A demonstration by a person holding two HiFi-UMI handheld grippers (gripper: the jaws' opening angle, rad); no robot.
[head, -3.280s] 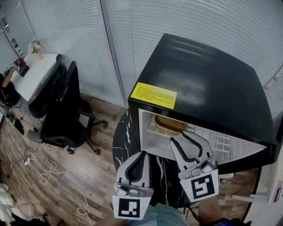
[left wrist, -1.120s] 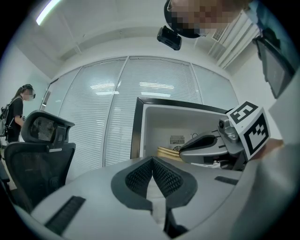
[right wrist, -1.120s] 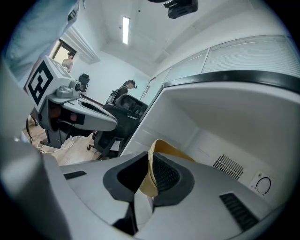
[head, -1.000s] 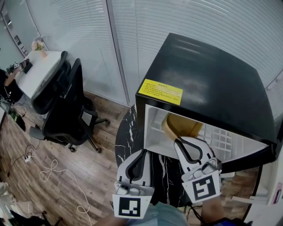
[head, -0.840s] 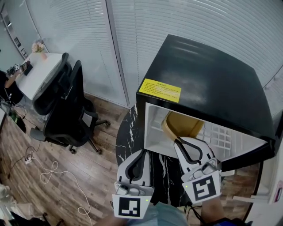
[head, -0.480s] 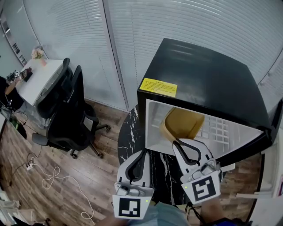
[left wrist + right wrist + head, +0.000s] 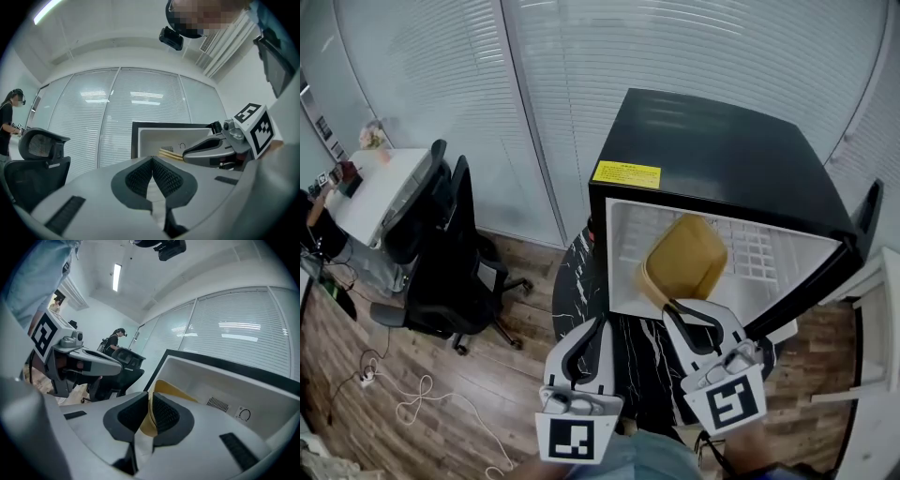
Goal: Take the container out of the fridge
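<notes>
A black mini fridge point(image 7: 722, 155) stands open, its white inside point(image 7: 623, 244) facing me. A tan plastic container point(image 7: 684, 255) hangs tilted in the opening, above the wire shelf point(image 7: 764, 258). My right gripper point(image 7: 680, 307) is shut on the container's near rim; in the right gripper view the tan rim point(image 7: 161, 389) is pinched between the black pads of the right gripper point(image 7: 151, 401). My left gripper point(image 7: 598, 324) hangs shut and empty left of it, outside the fridge. In the left gripper view the left gripper point(image 7: 152, 160) points at the fridge, with the container's edge point(image 7: 169, 153) beyond.
The fridge door point(image 7: 865, 208) stands open to the right. A black marble round table point(image 7: 581, 291) lies below the grippers. Two black office chairs point(image 7: 441, 234) and a white desk point(image 7: 366, 178) are at the left, with cables point(image 7: 394, 394) on the wooden floor.
The container has come up off the shelf and towards the fridge's front, tilted in the right gripper's hold. The left gripper has stayed where it was.
</notes>
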